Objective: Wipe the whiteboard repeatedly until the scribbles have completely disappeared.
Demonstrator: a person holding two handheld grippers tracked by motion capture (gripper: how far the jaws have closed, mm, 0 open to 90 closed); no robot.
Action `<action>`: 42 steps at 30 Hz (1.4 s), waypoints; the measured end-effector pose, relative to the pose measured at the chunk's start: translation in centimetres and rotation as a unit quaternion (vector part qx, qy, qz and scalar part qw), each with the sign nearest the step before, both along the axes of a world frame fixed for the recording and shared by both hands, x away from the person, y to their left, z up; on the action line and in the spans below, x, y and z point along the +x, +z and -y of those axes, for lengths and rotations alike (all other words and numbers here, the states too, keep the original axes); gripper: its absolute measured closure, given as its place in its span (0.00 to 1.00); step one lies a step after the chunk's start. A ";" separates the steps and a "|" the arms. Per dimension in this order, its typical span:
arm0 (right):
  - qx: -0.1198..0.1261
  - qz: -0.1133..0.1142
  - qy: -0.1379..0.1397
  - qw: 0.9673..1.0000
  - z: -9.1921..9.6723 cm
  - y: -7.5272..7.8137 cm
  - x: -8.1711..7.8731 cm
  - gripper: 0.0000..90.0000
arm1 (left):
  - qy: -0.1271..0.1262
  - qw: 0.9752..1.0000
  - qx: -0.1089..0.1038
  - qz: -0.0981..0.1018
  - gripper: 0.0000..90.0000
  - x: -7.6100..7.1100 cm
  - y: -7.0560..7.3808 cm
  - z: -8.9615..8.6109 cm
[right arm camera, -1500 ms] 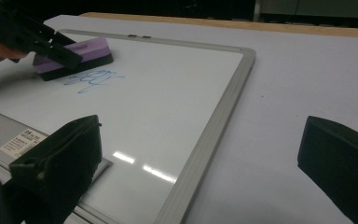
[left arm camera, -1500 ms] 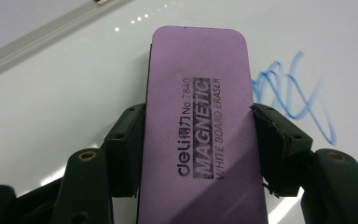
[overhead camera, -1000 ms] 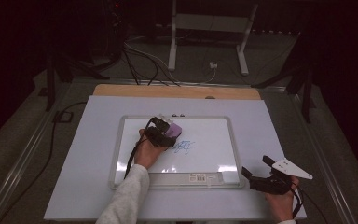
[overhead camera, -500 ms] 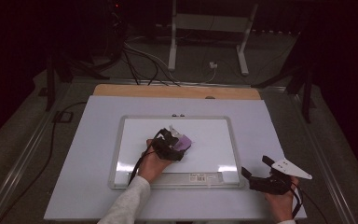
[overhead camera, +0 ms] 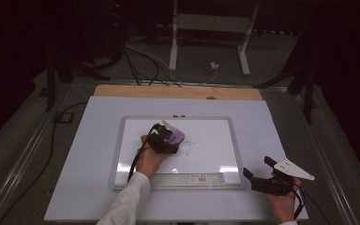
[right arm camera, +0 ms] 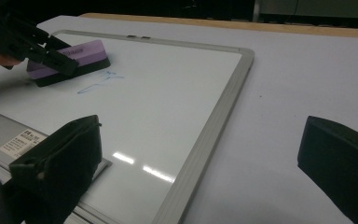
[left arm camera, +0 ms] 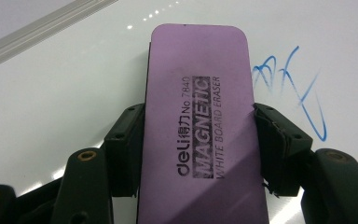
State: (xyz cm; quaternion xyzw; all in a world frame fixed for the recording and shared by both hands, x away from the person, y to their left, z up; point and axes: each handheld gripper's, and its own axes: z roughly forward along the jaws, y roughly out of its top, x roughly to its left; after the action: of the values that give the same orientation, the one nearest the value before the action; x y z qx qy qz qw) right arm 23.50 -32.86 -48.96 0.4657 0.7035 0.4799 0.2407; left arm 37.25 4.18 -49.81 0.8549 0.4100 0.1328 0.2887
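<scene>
Near right, right gripper (overhead camera: pixel 258 174) held low over the bare table (overhead camera: pixel 84 154) just off the whiteboard's (overhead camera: pixel 215 140) near-right corner, fingers (right arm camera: pixel 60 163) spread wide with nothing between them. Close beside it, the board's grey frame and a small label strip (overhead camera: pixel 200 178) on the near edge. Farther in, left of the board's middle, left gripper (left arm camera: pixel 198 154) reaching from a hand (overhead camera: pixel 149 159) in a pale sleeve (overhead camera: pixel 124 204), fingers (left arm camera: pixel 126 149) pinching the long sides of a purple eraser (left arm camera: pixel 198 107) marked as a magnetic whiteboard eraser. Eraser lying flat on the white surface, dark pad down. Just right of the eraser, blue marker scribbles (left arm camera: pixel 289 88), close to its edge. At the far edge of the table, a wooden strip (overhead camera: pixel 178 92); beyond it, cables (overhead camera: pixel 145 61) on the floor (overhead camera: pixel 272 84) and a white stand (overhead camera: pixel 211 28).
</scene>
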 end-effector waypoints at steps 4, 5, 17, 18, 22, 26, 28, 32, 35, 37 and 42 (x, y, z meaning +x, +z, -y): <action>-0.001 0.000 0.001 1.000 -0.1 0.0 0.0 0.00 | -0.025 1.000 -0.004 -0.002 0.46 -1.1 0.0 0.7; -0.001 -0.001 0.001 1.000 -0.1 0.0 0.0 0.00 | -0.031 1.000 -0.005 -0.002 0.46 -1.4 0.0 0.9; -0.001 0.000 0.001 1.000 -0.1 0.0 0.0 0.00 | -0.075 0.997 0.004 0.007 0.46 -3.2 0.1 2.8; -0.001 0.000 0.001 1.000 -0.1 0.0 0.0 0.00 | -0.068 0.998 0.011 0.012 0.46 -3.0 0.1 2.7; 0.000 0.000 0.000 1.000 0.0 0.0 0.0 0.00 | -0.034 0.999 0.020 0.015 0.46 -2.0 0.1 1.4; 0.000 -0.001 0.001 1.000 0.0 0.0 0.0 0.00 | 0.004 0.999 0.027 0.019 0.46 -1.0 0.1 -0.2; 0.000 -0.001 0.001 1.000 -0.1 0.0 0.0 0.00 | 0.020 0.999 0.026 0.018 0.46 -0.5 0.1 -0.7; -0.001 -0.002 0.002 1.000 -0.2 0.0 0.0 0.00 | 0.033 0.999 0.016 0.012 0.46 0.0 0.0 -0.9; -0.002 -0.002 0.003 1.000 -0.2 -0.1 0.1 0.00 | 0.013 1.000 0.010 0.006 0.46 -0.3 0.0 -0.6; -0.001 -0.003 0.002 1.000 -0.2 -0.1 0.1 0.00 | -0.006 1.000 0.015 0.008 0.46 -0.8 0.1 0.1; -0.003 -0.003 0.003 1.000 -0.3 -0.1 0.1 0.00 | -0.057 0.998 0.006 0.007 0.46 -2.2 0.1 2.4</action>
State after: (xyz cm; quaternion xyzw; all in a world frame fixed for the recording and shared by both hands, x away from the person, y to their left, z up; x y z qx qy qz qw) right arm 23.59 -32.55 -49.07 0.4639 0.7075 0.4769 0.2384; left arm 35.01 1.81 -49.75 0.8777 0.3581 0.1244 0.2930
